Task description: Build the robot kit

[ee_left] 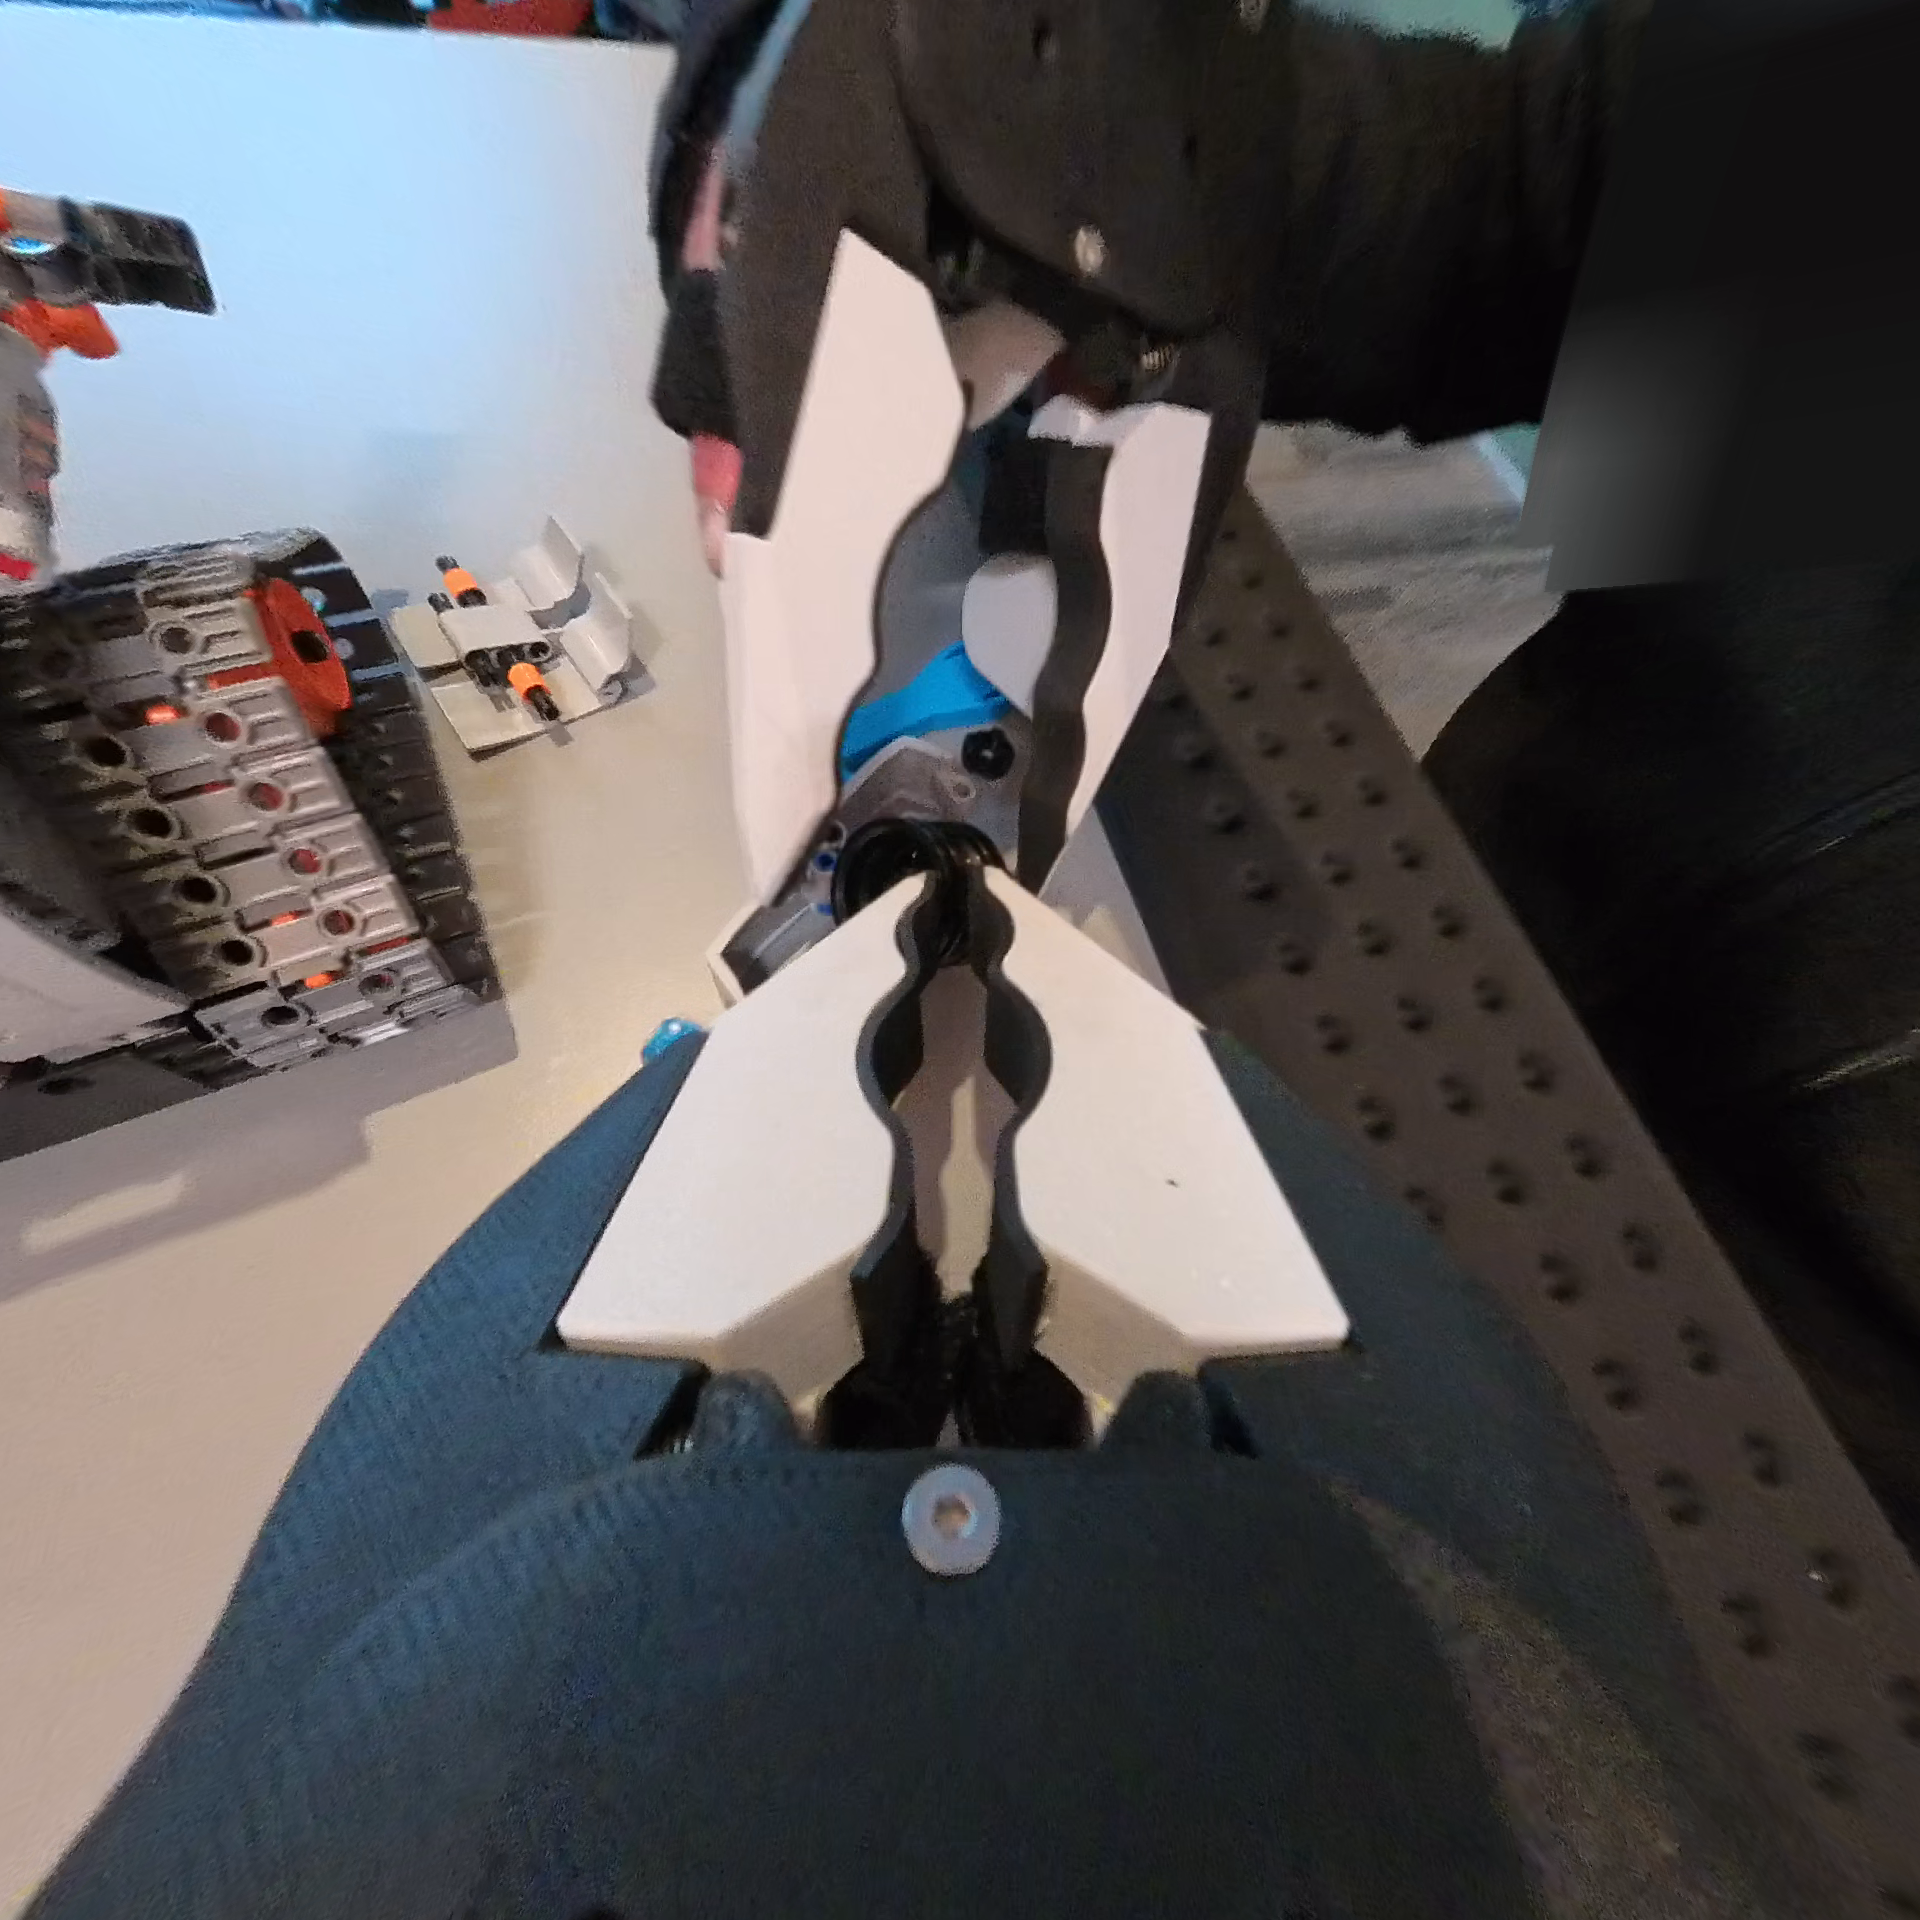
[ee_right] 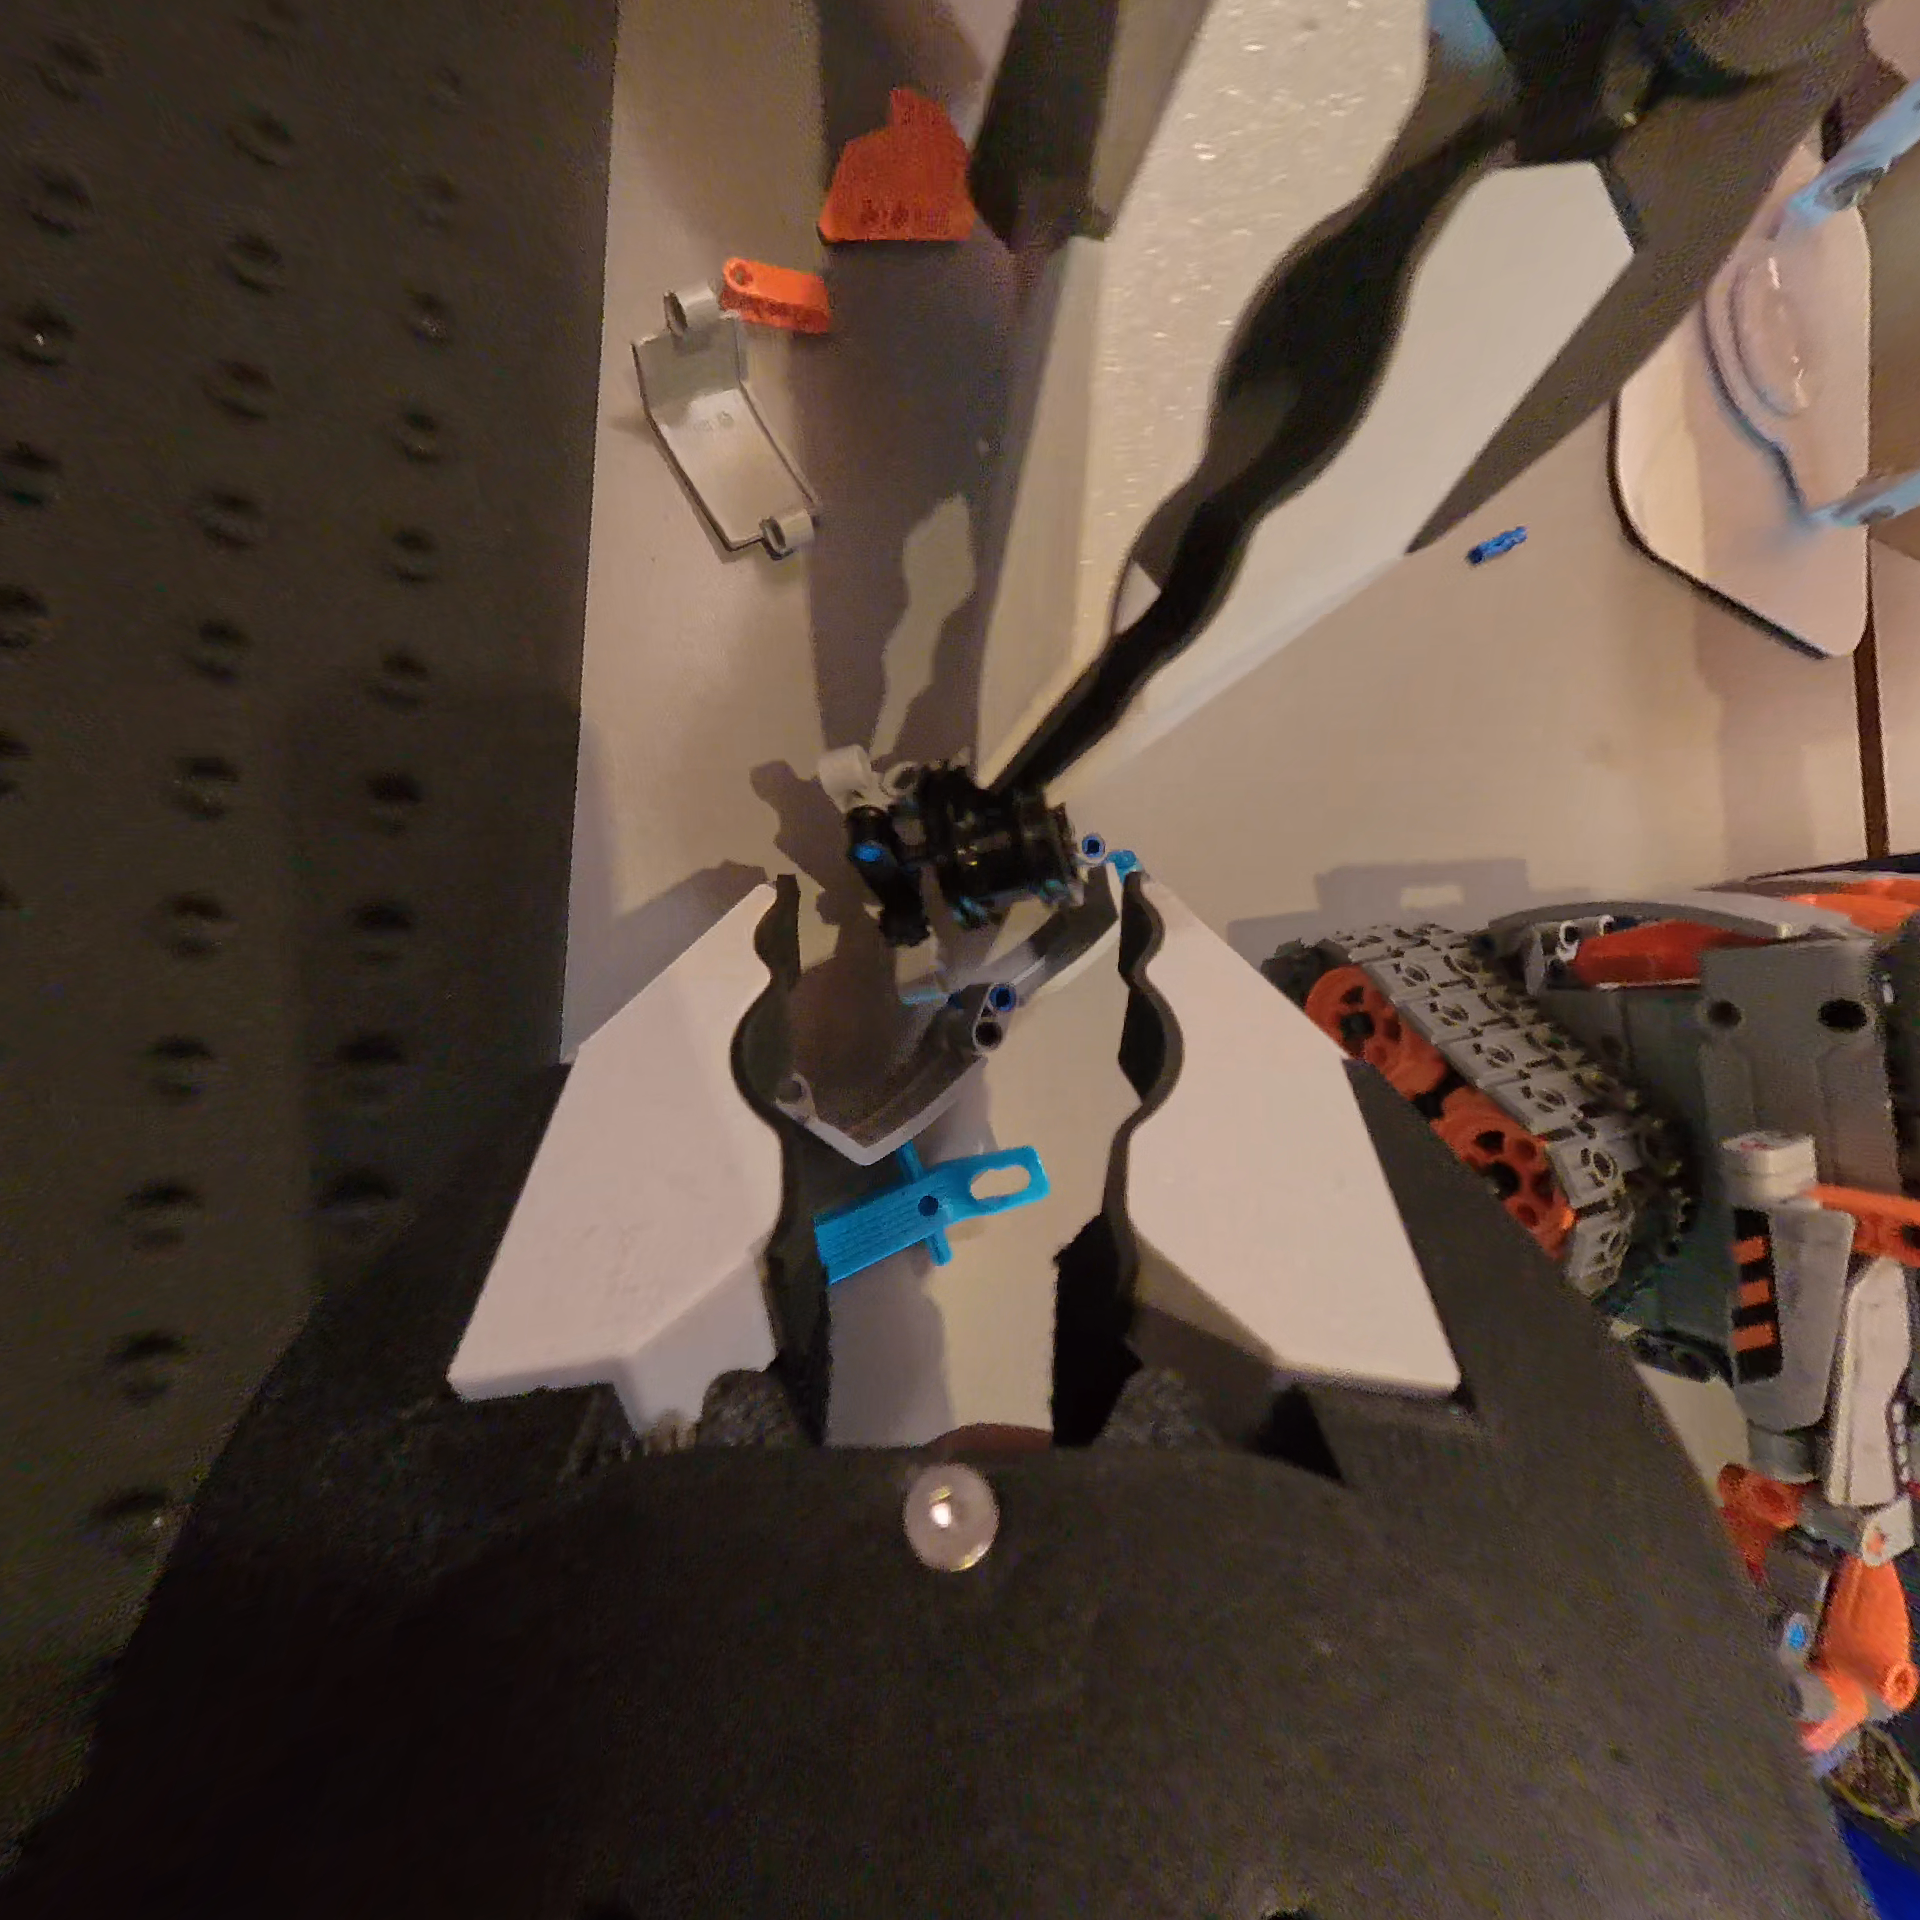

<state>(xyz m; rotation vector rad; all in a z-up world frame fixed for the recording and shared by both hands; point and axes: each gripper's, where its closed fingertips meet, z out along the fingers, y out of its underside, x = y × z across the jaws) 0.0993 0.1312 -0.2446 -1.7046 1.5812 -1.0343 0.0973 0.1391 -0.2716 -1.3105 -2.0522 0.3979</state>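
Left gripper (ee_left: 951,894), with smooth white wedge fingers lined in wavy black rubber, is pinched tight at its tips on a black coil spring (ee_left: 904,857) that belongs to a small brick assembly (ee_right: 961,842). Right gripper (ee_right: 951,904) has its jaws parted either side of that same assembly, a knot of black gears, blue pins and a curved grey panel (ee_right: 883,1070); whether its pads touch it cannot be told. A ribbed blue plastic piece (ee_right: 925,1205) lies between the fingers toward 6 o'clock.

On the matte cream tabletop (ee_left: 343,1226), at 9 o'clock in the left wrist view, stands a tracked brick vehicle (ee_left: 239,800) with studded grey treads and orange hubs. A grey panel subassembly (ee_left: 520,644) lies just beyond it. A dark perforated board (ee_left: 1455,987) runs along the table's edge at 3 o'clock.
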